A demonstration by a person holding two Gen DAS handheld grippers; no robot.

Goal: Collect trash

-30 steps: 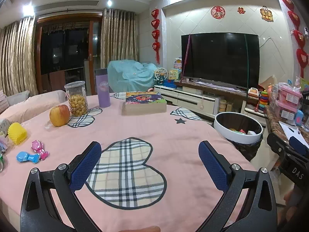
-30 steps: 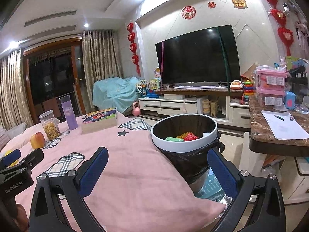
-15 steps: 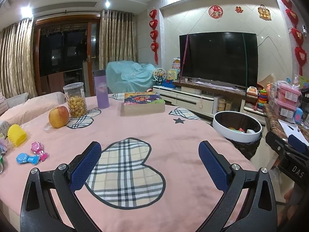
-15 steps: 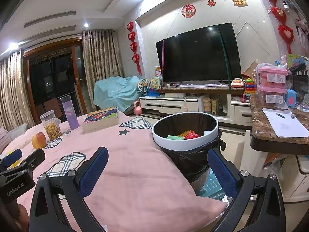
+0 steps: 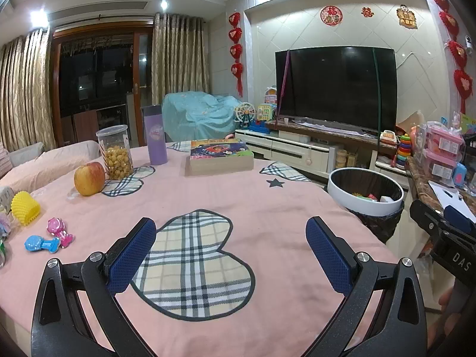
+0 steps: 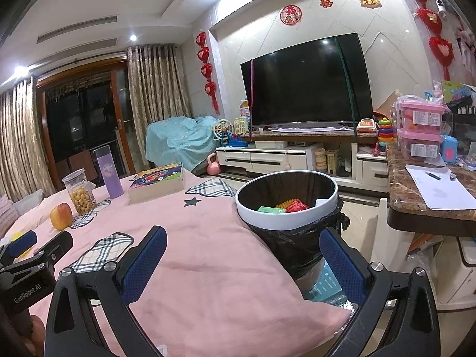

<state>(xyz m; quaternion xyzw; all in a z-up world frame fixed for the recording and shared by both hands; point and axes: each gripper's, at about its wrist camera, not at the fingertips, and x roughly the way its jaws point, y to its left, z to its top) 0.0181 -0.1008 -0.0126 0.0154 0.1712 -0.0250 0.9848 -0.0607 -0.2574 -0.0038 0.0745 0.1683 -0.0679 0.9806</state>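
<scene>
Over the near edge of the table I hold both tools empty, jaws spread wide with nothing between the blue pads. My left gripper hangs above the plaid heart patch on the pink cloth; my right gripper sits further right, looking toward the trash bin. The bin stands just beside the table's right edge, its rim close to tabletop level, probably so that pieces can be carried across and dropped in with little lift. A few colourful bits already lie inside it.

What is left to collect sits at the far left of the table: a yellow spiky piece, a pink wrapper-like piece and a blue one touching it. I cannot tell exactly what these are. I judge the apple, the snack jar, the purple bottle and the book box at the far side to be things that stay.

My next move, as I judge it, is a swing of the left tool toward that cluster, since it is the closer one.
</scene>
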